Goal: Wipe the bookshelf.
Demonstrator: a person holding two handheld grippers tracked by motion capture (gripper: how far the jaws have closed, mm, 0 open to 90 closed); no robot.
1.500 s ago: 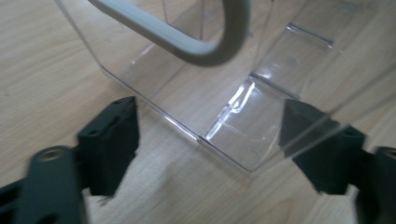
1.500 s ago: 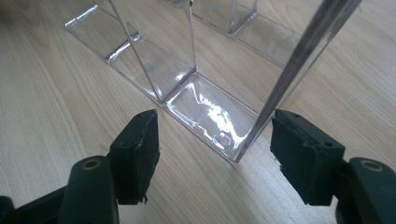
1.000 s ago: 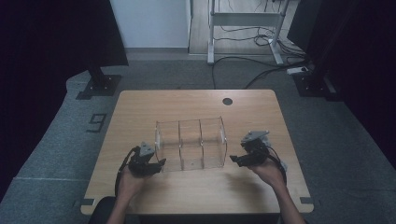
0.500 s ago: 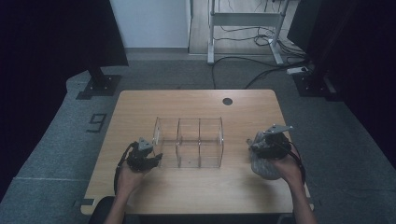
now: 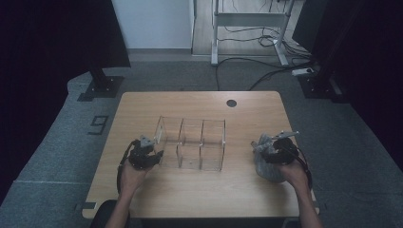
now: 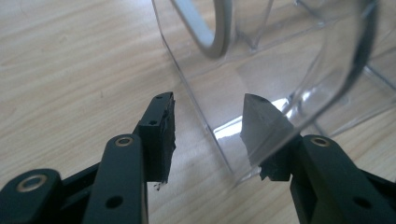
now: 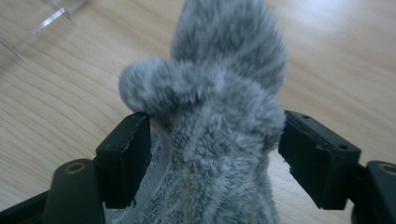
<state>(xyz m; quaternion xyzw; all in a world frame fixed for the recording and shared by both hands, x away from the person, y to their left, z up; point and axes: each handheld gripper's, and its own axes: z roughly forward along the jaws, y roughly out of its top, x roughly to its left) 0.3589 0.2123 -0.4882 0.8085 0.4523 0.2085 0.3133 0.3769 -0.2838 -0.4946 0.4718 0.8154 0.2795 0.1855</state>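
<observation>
Scene: a person at a wooden table (image 5: 199, 102), a gripper in each hand, seen from above.
Organizer: a clear three-bay box (image 5: 191, 143) at mid table, long axis running left to right.
Left gripper (image 5: 153, 153): at the organizer's near left corner. Its jaws have just been closing and straddle the clear end wall (image 6: 205, 112), one jaw outside, one inside. They are still spread; the outer pad is not touching the wall.
Right gripper (image 7: 212, 135): pinching a grey fluffy cloth (image 7: 224, 121), bunched between both pads.
Cloth position: at the table's right edge (image 5: 266, 161), well apart from the organizer.
Key relation: the organizer lies to the left of the cloth, so the right hand's likely path runs leftward to the nearest bay, the right one, while the left hand steadies the box.
</observation>
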